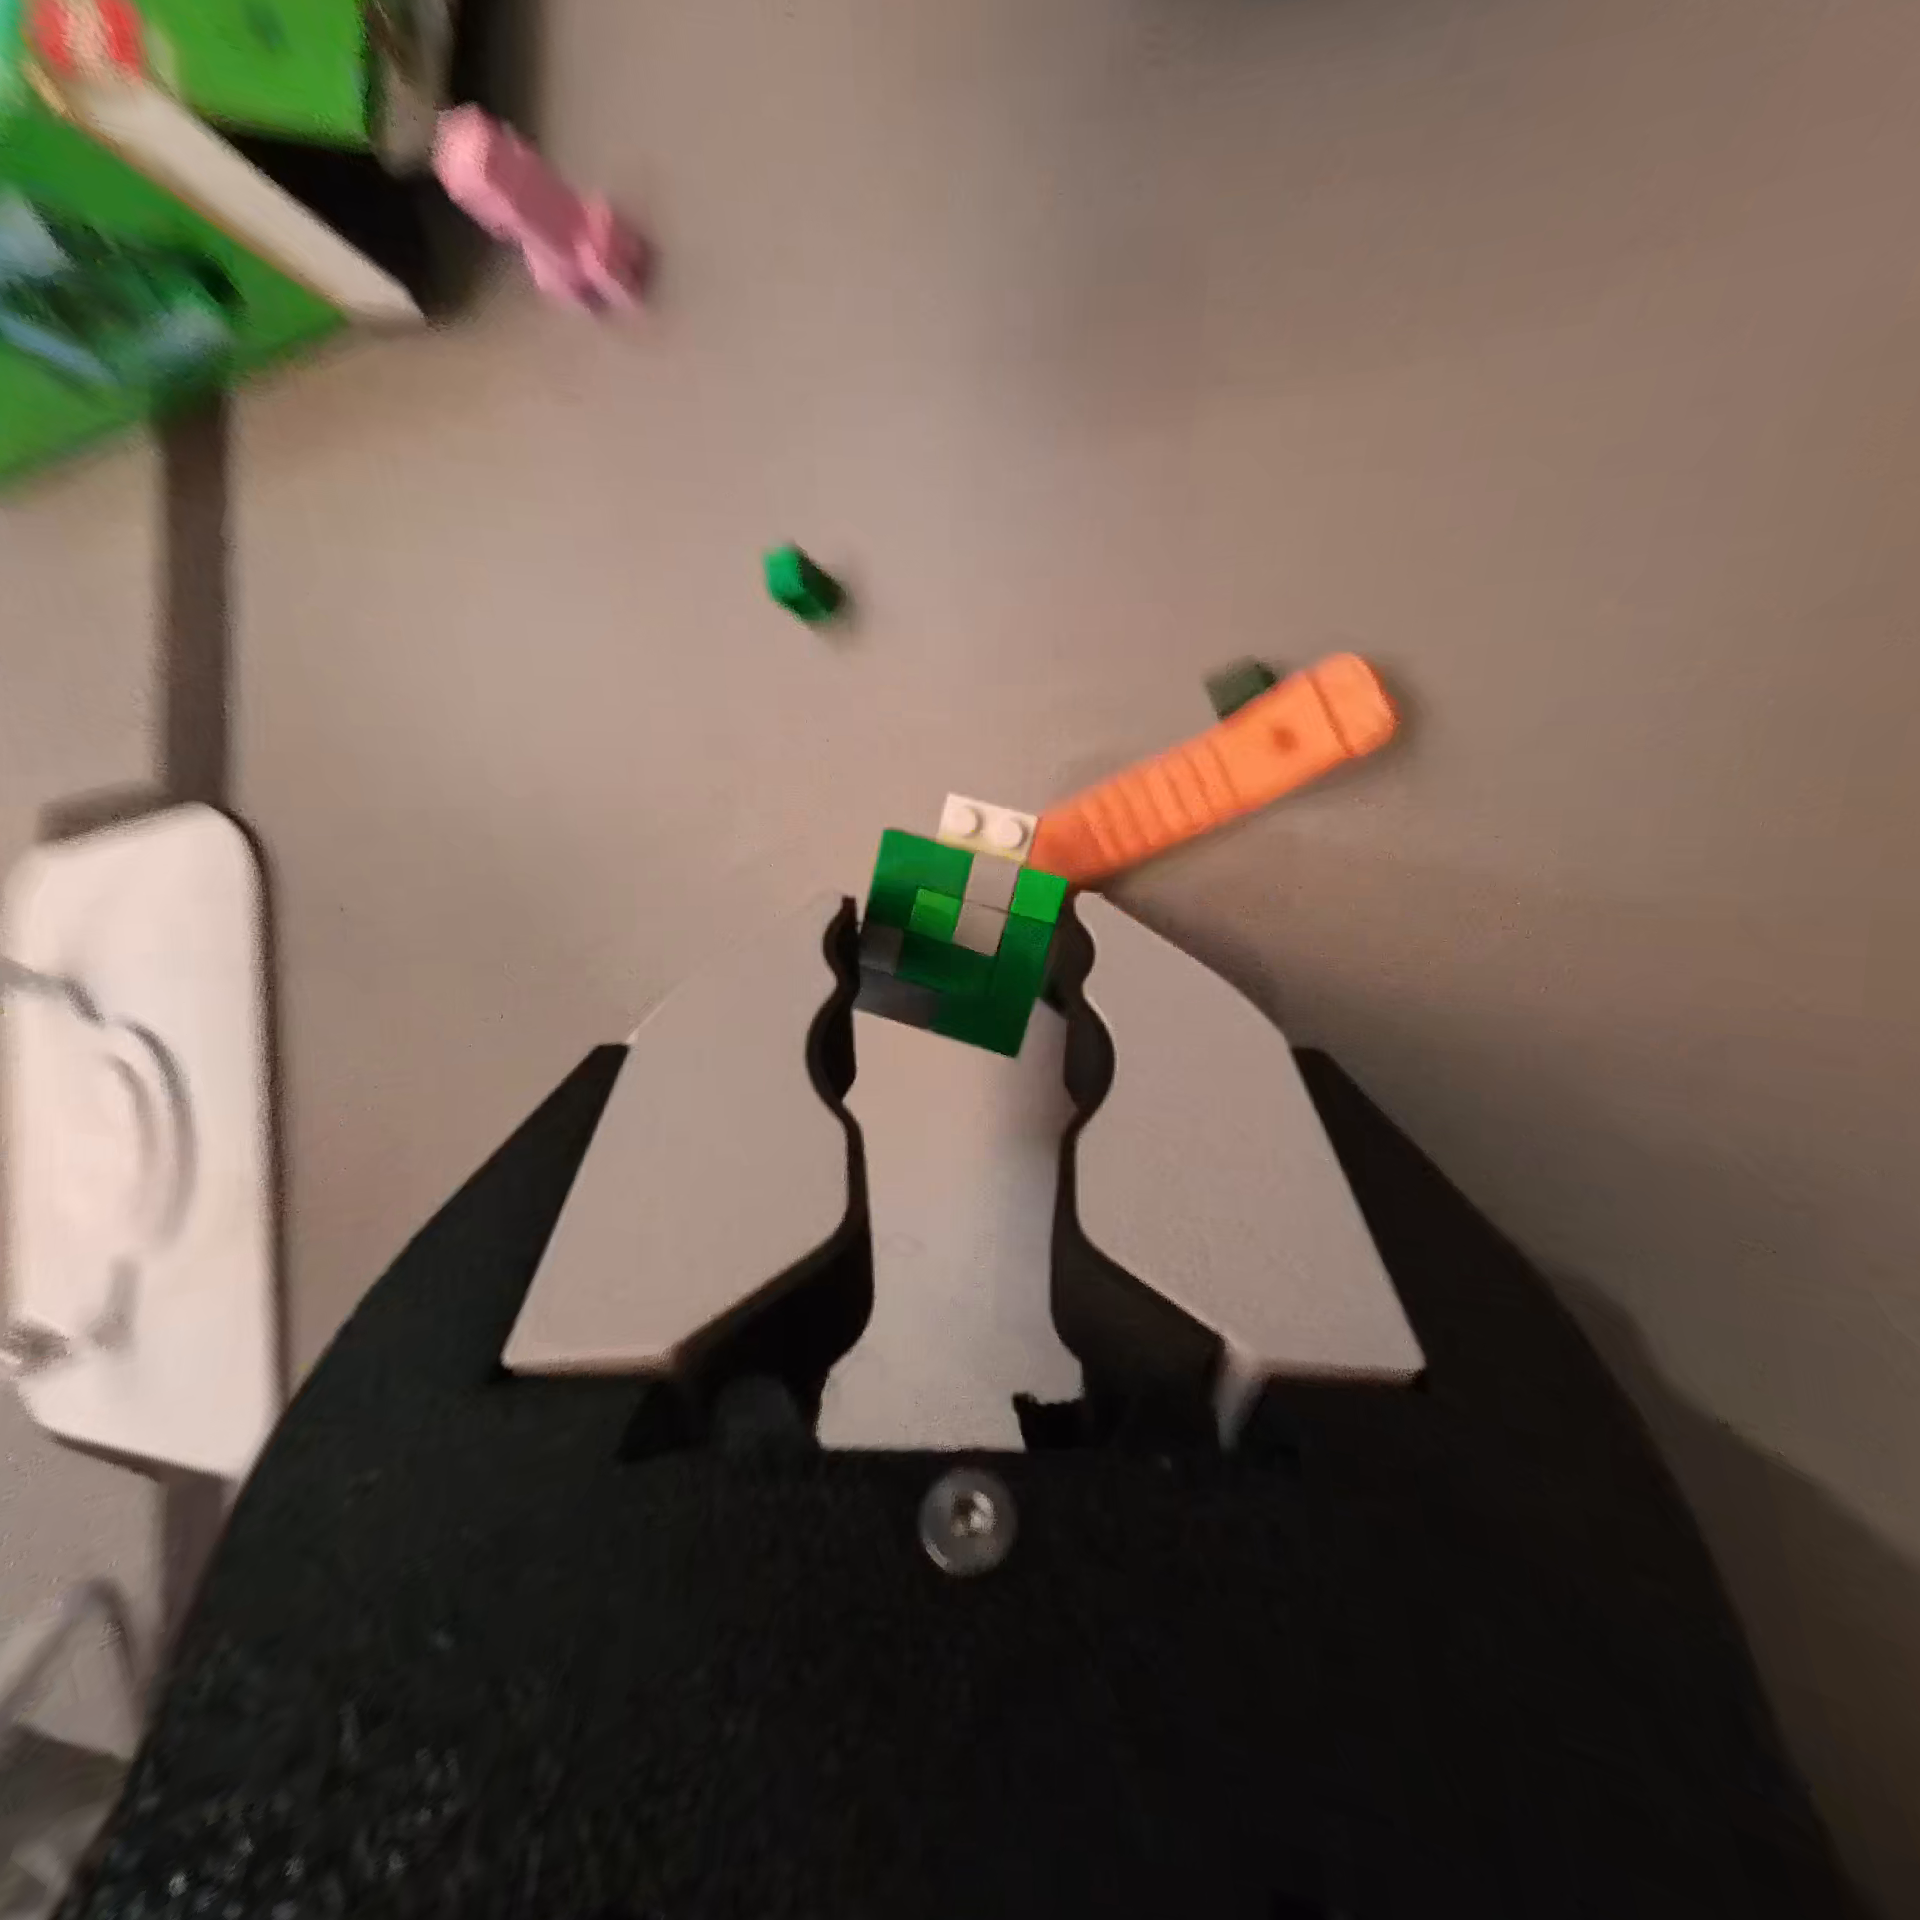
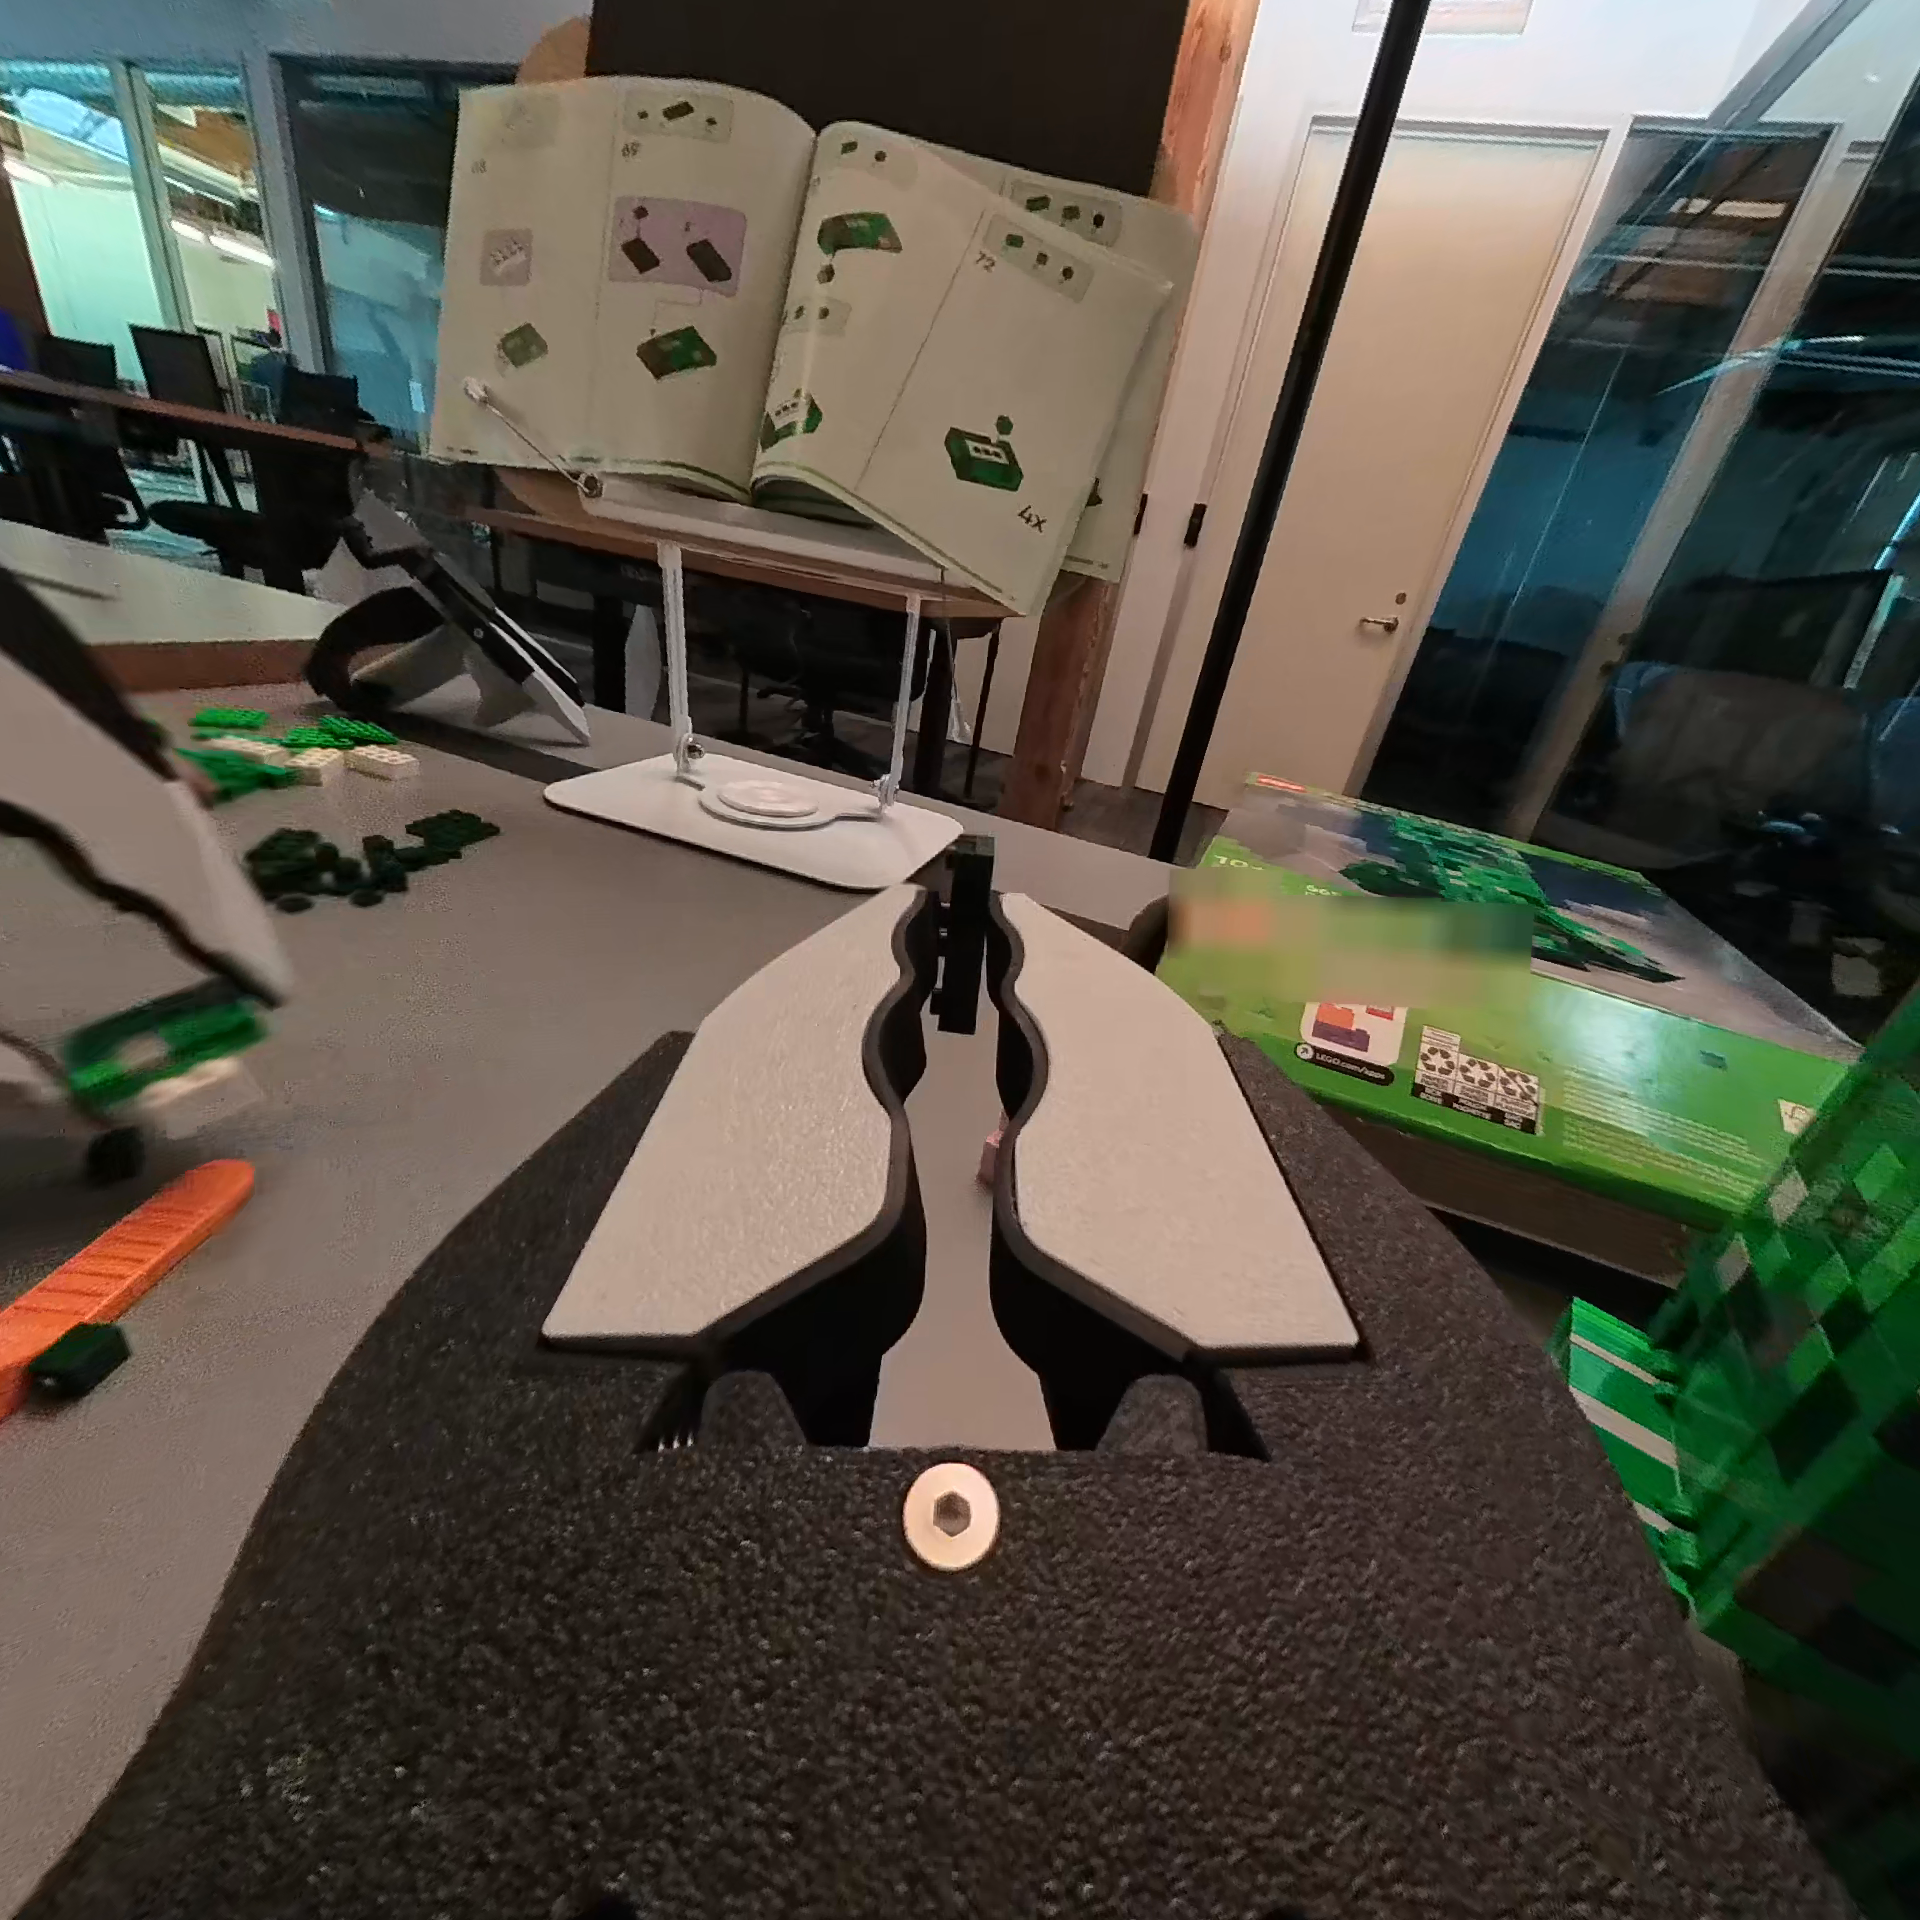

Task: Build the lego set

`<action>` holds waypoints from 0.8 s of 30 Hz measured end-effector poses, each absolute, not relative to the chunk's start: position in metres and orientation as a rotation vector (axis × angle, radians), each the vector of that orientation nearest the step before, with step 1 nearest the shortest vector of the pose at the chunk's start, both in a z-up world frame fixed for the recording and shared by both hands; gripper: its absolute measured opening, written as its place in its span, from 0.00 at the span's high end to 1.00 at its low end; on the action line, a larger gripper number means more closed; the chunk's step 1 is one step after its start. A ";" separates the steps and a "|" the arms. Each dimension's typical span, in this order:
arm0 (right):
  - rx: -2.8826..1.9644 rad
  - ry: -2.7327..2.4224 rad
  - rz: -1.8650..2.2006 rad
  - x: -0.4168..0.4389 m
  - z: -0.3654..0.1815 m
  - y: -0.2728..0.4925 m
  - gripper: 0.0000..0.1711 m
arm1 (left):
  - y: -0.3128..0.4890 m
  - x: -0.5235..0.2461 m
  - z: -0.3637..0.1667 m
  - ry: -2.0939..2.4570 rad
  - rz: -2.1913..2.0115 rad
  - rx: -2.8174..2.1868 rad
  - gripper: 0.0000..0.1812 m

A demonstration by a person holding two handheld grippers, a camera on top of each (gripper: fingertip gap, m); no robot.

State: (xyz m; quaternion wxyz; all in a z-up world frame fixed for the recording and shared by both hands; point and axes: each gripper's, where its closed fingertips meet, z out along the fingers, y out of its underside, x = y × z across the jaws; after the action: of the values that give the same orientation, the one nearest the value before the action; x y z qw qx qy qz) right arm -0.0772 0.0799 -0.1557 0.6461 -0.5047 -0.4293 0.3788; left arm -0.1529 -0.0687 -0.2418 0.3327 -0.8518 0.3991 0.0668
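Note:
My left gripper (image 1: 958, 951) is shut on a small green lego block assembly (image 1: 961, 940) with grey tiles and a white two-stud plate on its far side, held above the grey table (image 1: 1351, 364). It also shows at the left of the right wrist view (image 2: 156, 1049), blurred. My right gripper (image 2: 956, 935) is shut on a thin black lego piece (image 2: 964, 935) that stands upright between the fingertips. An orange brick separator (image 1: 1216, 774) lies just beyond the left gripper, with a dark green piece (image 1: 1238, 686) beside it. A loose green brick (image 1: 802, 584) lies farther off.
An open instruction booklet (image 2: 790, 312) rests on a white stand (image 2: 748, 821) at the back. The green lego box (image 2: 1507, 1039) is at the right, a large green lego build (image 2: 1787, 1403) nearer. Piles of green, dark and white pieces (image 2: 343, 831) lie at left. A pink piece (image 1: 540, 213) lies near the box. There is about 20 cm between the tips of the two grippers. To reach the orange brick separator (image 1: 1216, 774) in a straight line is about 4 cm for my left fingers, about 20 cm for my right. Look for it in the right wrist view (image 2: 40, 1310) too.

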 end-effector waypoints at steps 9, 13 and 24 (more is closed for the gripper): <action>-1.165 -0.993 0.866 -0.079 -0.159 0.080 0.95 | -0.142 -0.154 -0.266 0.914 -0.009 -2.498 0.75; -1.154 -1.003 0.893 -0.080 -0.159 0.077 0.95 | -0.147 -0.143 -0.262 0.889 -0.121 -2.441 0.54; -1.147 -1.043 0.995 -0.082 -0.157 0.066 0.95 | -0.148 -0.150 -0.269 0.874 -0.285 -2.377 0.77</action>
State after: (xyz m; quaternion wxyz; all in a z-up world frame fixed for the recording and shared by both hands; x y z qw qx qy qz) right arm -0.0821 0.0662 -0.1574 0.6048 -0.4959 -0.4508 0.4301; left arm -0.1497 -0.1479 -0.2690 0.2924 -0.8920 0.3279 -0.1068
